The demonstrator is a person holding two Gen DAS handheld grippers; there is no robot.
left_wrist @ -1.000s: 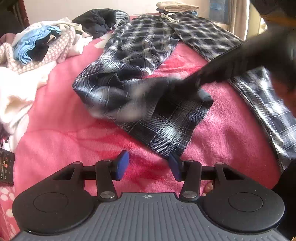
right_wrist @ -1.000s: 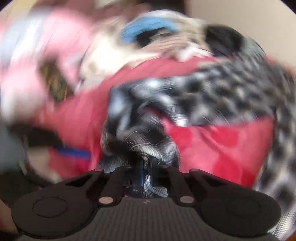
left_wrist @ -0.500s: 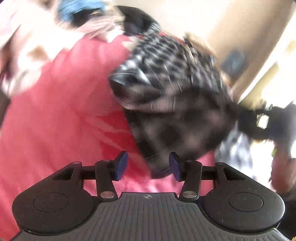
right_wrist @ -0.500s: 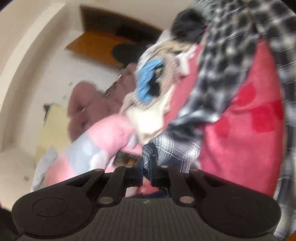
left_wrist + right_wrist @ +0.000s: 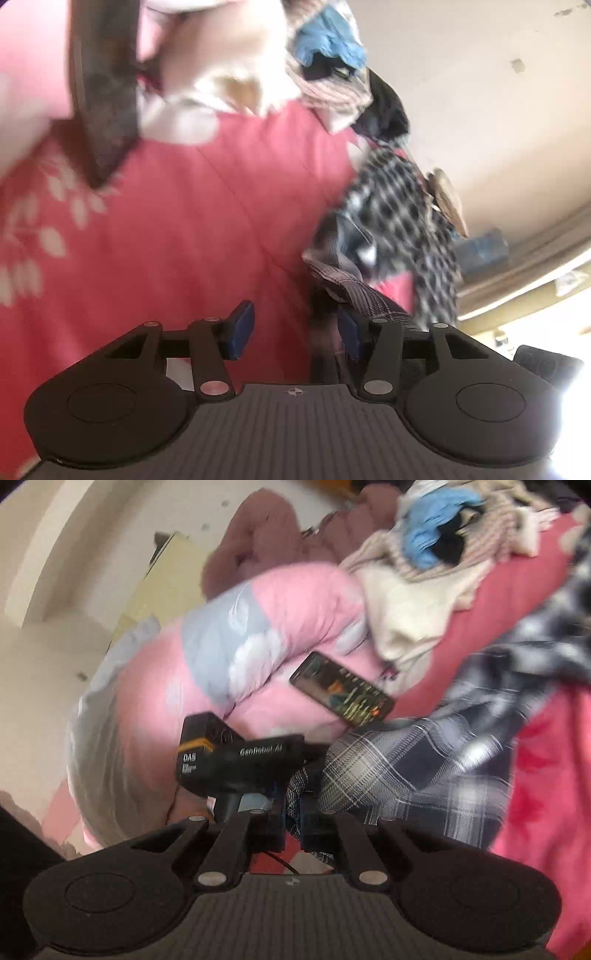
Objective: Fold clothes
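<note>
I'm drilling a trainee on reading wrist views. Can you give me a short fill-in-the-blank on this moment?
1. The right tool is shut on the ____ trousers.
2. The blanket under the clothes is ____.
3. A ____ lies with its screen lit on the pink quilt.

Missing words: plaid; red; phone

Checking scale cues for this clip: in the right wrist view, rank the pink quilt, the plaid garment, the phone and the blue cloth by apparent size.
1. pink quilt
2. plaid garment, though nearness inflates it
3-4. phone and blue cloth: look alike, unranked
</note>
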